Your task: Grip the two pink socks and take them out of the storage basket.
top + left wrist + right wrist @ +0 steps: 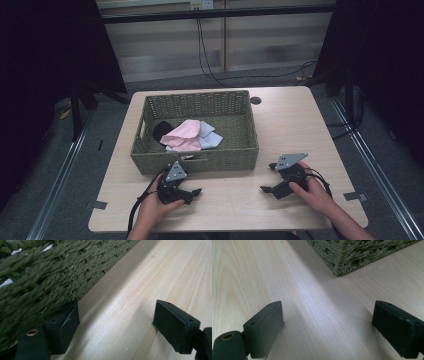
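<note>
On the pale wooden desk [290,120] a green woven basket [200,162] holding pink [182,134], light-blue [209,135] and black cloths [161,131] sits toward the far left, while the left tool [192,194] and right tool [269,177] rest near it, jaws apart, empty.

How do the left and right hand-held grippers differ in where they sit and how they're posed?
The left hand-held gripper sits right against the woven basket; the right hand-held gripper rests clear of it on the table. The left points right, the right points left. Both are open, holding nothing.
</note>
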`<state>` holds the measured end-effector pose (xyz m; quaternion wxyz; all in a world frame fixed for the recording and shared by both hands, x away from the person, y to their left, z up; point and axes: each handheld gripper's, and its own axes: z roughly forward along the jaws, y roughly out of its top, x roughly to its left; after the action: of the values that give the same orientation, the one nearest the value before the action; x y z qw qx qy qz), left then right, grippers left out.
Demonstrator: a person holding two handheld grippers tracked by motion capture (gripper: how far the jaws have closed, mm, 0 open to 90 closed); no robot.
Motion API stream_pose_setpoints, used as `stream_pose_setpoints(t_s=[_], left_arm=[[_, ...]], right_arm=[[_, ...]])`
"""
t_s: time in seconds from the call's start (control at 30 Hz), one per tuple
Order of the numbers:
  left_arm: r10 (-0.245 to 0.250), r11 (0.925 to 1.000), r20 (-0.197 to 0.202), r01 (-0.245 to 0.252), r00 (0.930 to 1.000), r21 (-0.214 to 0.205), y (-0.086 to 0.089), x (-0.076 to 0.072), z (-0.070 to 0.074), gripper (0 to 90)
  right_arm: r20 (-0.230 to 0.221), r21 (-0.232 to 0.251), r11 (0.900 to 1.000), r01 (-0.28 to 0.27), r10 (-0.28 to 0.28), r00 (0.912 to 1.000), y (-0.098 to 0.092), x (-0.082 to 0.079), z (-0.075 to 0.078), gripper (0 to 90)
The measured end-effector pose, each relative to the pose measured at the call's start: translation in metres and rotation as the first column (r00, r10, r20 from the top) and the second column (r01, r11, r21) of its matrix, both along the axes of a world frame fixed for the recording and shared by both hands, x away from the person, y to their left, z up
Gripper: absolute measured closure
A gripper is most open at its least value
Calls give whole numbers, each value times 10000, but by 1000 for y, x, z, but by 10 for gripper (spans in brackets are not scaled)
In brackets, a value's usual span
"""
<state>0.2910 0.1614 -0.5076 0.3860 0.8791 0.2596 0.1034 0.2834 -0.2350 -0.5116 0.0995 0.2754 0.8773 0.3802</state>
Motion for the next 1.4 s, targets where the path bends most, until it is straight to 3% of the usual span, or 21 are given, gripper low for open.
stream_pose_setpoints(t_s=[0.2,0.4,0.47,0.57,0.67,0.73,0.87,1.07,1.1,1.4], left_arm=[[98,10000,-28,-98,9999,4,-1,-1,0,206],[-98,9982,-908,150,9958,577,-6,-1,12,235],[-228,9965,-1143,318,9932,769,-6,0,21,242],[-350,9971,-1448,443,9888,615,-5,2,39,264],[-466,9948,-1630,606,9855,819,-4,6,56,270],[-440,9909,-1726,650,9840,1182,-4,9,68,280],[-409,9906,-2164,678,9754,1188,-1,17,91,291],[-338,9916,-2351,619,9714,1132,2,29,123,291],[-467,9891,-2389,783,9699,1247,3,32,128,291],[-150,9894,-2718,536,9622,1352,4,51,152,288]], right_arm=[[4,-21,10000,12,-12,10000,0,0,0,94],[-7,8,10000,0,0,10000,0,0,0,94],[-2,-16,10000,11,-11,10000,0,0,0,94],[-3,1,10000,4,-4,10000,0,0,0,94],[-2,-17,10000,12,-12,10000,0,0,0,94],[1,-14,10000,9,-9,10000,0,0,0,94],[4,-20,10000,11,-11,10000,0,0,0,94],[-1,20,10000,-9,9,10000,0,0,0,94],[0,4,10000,-4,4,10000,0,0,0,94],[2,-23,10000,13,-13,10000,0,0,0,94]])
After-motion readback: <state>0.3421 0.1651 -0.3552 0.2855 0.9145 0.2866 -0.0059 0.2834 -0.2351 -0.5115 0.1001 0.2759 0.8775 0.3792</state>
